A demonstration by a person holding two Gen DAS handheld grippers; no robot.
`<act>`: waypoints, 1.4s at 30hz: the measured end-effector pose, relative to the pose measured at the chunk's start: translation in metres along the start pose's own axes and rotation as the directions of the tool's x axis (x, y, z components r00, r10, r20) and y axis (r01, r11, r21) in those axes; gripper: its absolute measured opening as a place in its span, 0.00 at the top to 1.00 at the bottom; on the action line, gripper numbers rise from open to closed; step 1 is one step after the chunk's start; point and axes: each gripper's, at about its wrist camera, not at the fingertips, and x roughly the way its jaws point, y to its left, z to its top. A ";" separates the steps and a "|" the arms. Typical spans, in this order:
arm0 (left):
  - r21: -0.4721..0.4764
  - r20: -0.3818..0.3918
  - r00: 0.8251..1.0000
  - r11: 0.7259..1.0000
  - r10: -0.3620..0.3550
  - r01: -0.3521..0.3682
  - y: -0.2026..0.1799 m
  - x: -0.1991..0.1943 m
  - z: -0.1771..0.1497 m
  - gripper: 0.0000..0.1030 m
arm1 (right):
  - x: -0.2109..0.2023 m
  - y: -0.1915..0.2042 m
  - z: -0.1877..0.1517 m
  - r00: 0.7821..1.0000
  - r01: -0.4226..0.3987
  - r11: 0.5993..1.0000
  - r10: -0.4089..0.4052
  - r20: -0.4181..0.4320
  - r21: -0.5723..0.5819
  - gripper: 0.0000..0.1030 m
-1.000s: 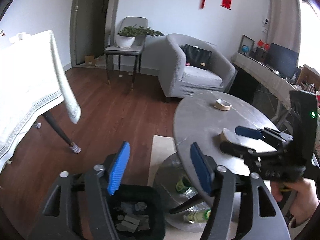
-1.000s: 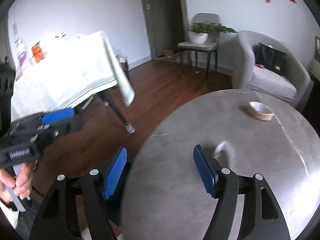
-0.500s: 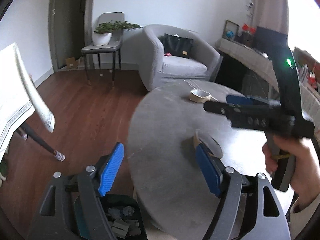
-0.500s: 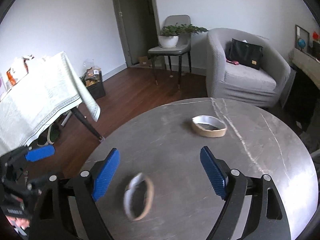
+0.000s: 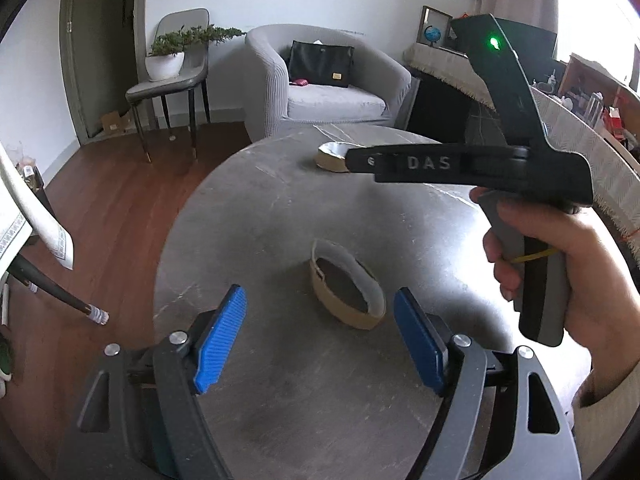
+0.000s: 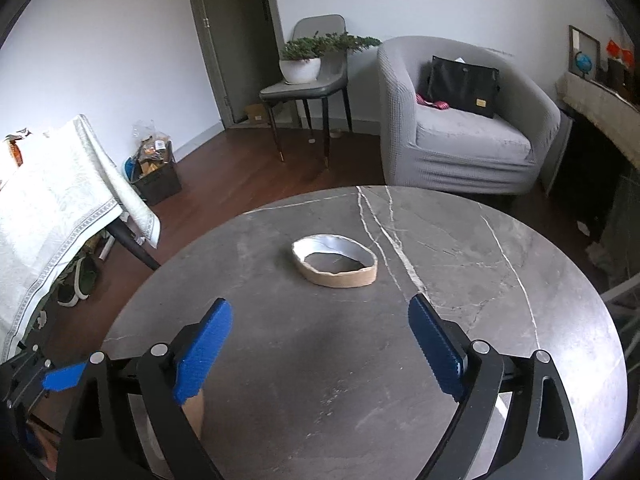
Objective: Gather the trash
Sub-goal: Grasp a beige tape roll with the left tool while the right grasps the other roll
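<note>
Fingers on both grippers spread, nothing between the pads. L gripper (image 5: 320,340) jaws barely moving now; R gripper (image 6: 320,348) jaws have just been opening, also empty.

Two trash items, both spent tape rings, on the round grey table (image 5: 248,208). Near ring (image 5: 346,286) lies toward the table's near edge, just ahead of L pads, a bit right of their centre line. Far ring (image 6: 334,260) sits around table centre, ahead of R pads and apart from them.

Step in hand (judgement): each gripper lining up on its own ring.

How to do it well:
- Rings are thin card and squashed, so light squeeze only or they buckle.
- Take one wall of the ring, one pad inside the hole, one outside; spanning the whole ring looks too wide.
- Come down steep, pads close to tabletop w/o scraping.
- L needs a small shift right first.

Orientation: both rings lie flat, hole facing up. Near ring oval, long axis running from far-left to near-right in L view. Far ring oval, long axis roughly left-right in R view.
</note>
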 end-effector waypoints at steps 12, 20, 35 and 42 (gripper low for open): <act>0.037 -0.064 0.998 0.999 0.012 -0.009 -0.013 0.035 0.012 0.27 | 0.031 0.005 0.018 0.999 0.026 0.999 -0.027 -0.036 -0.029 0.11; 0.077 -0.072 0.997 0.997 0.023 -0.017 -0.021 0.044 0.012 0.47 | 0.048 0.001 0.021 0.997 0.042 0.999 -0.043 -0.061 -0.022 0.11; -0.017 -0.056 0.997 0.999 -0.043 0.042 0.002 0.031 0.009 0.57 | 0.056 0.015 0.022 0.987 0.131 0.989 -0.137 -0.082 -0.068 0.43; -0.030 -0.022 0.999 0.999 -0.030 0.029 0.014 0.011 0.008 0.57 | 0.046 0.024 0.019 0.989 0.121 0.991 -0.126 -0.083 -0.063 0.43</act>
